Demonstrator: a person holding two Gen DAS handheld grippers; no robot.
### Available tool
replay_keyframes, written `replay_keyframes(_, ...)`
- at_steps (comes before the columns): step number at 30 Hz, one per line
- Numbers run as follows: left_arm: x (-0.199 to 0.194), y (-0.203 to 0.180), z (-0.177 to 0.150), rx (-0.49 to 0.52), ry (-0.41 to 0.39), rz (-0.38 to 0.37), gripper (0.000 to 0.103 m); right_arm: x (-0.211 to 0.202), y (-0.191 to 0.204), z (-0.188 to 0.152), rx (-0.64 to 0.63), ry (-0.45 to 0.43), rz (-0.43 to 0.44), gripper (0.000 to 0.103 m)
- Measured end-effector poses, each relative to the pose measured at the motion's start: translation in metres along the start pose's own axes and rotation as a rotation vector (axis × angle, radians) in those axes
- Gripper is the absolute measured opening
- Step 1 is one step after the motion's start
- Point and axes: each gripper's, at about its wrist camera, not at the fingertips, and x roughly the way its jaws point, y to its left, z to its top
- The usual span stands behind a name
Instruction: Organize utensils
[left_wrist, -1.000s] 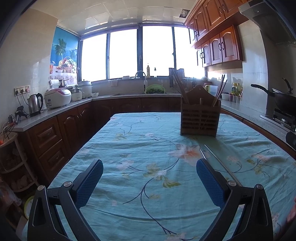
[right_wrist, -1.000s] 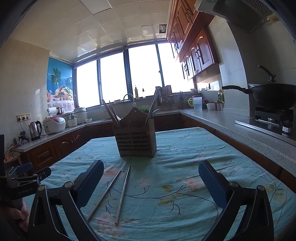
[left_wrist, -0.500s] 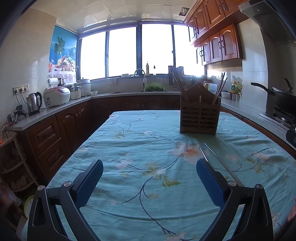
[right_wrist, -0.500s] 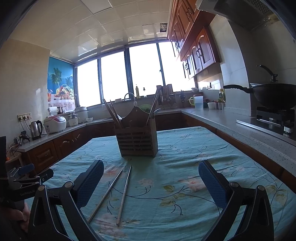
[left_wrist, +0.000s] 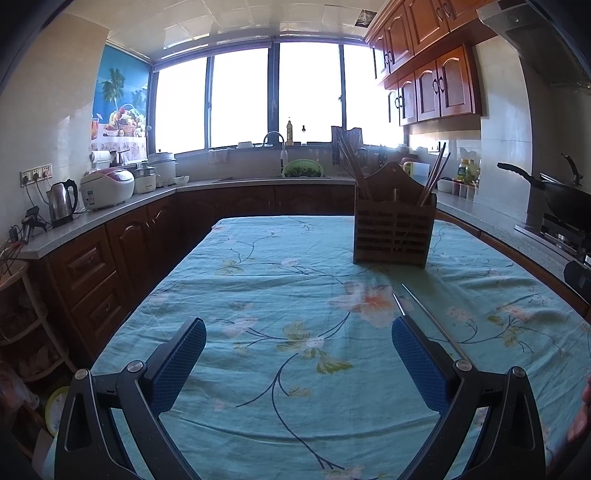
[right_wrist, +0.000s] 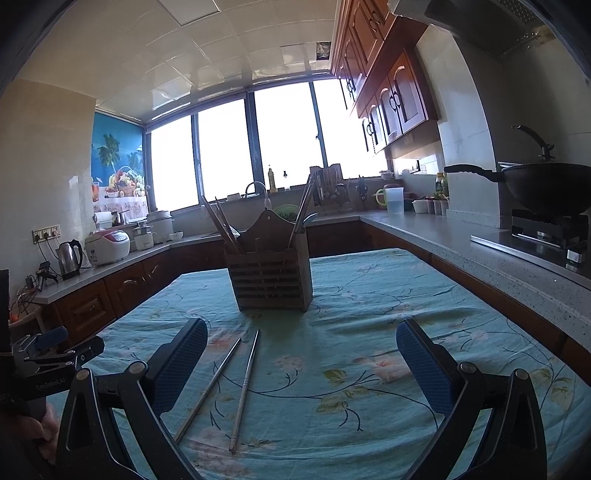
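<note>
A table (left_wrist: 280, 258) covered by a teal flowered cloth fills the middle of the kitchen, with dark wood counters (right_wrist: 461, 240) running round it on three sides. A black wok (right_wrist: 546, 188) sits on the stove at the right; a rice cooker (left_wrist: 107, 186) and a kettle (left_wrist: 62, 201) stand on the left counter. Nothing lies between the tools and the utensils.

A slatted wooden holder (right_wrist: 271, 275) stands upright toward the far end of the table, with chopsticks leaning out of its left and right compartments.

Two metal chopsticks (right_wrist: 225, 384) lie flat on the cloth in front of the holder, side by side and close together, their long axes running from the near edge toward the holder.

The left gripper (left_wrist: 299, 350) hangs above the cloth with its jaws spread wide and empty; the chopsticks pass just by its right finger. The right gripper (right_wrist: 301, 350) is likewise spread and empty, the chopsticks near its left finger.
</note>
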Motion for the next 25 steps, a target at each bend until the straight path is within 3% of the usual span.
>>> replay_keyframes(25,0.001,-0.019,0.005,0.005,0.024,-0.017,0.102,0.011,-0.007,0.001,0.007,0.047,0.001,0.103)
